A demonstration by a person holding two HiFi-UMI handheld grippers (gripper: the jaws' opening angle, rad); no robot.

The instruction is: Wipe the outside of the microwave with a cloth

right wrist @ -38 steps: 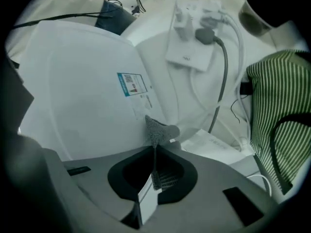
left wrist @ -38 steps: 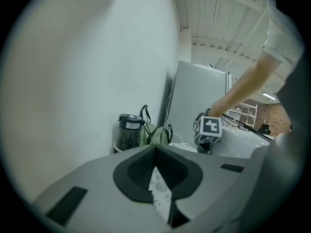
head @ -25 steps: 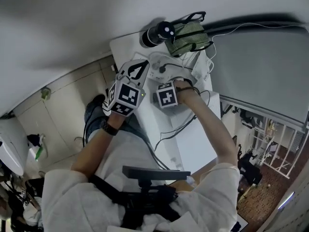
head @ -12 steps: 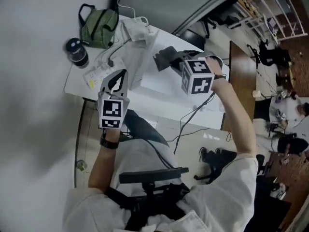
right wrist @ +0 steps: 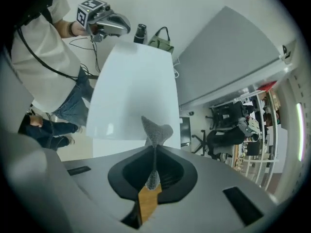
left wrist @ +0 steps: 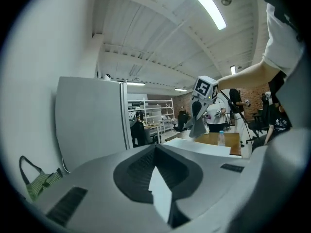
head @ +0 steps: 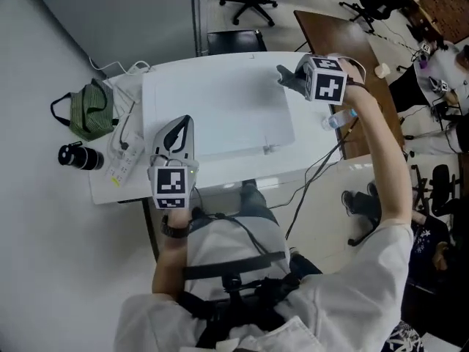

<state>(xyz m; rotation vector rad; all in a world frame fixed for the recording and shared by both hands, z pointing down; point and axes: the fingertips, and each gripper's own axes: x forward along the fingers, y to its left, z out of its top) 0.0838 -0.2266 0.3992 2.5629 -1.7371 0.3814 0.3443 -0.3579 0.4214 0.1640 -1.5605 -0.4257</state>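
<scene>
My R gripper (right wrist: 153,152) pinches the cloth (right wrist: 156,129) by a thin edge over the far R corner of the microwave (head: 220,101) top. L gripper (left wrist: 155,152) is pressed together on nothing, at the near L edge. Risk imo: press hard & the cloth drags out of the jaws, or my R arm clips the bottle (head: 335,120) near it.
</scene>
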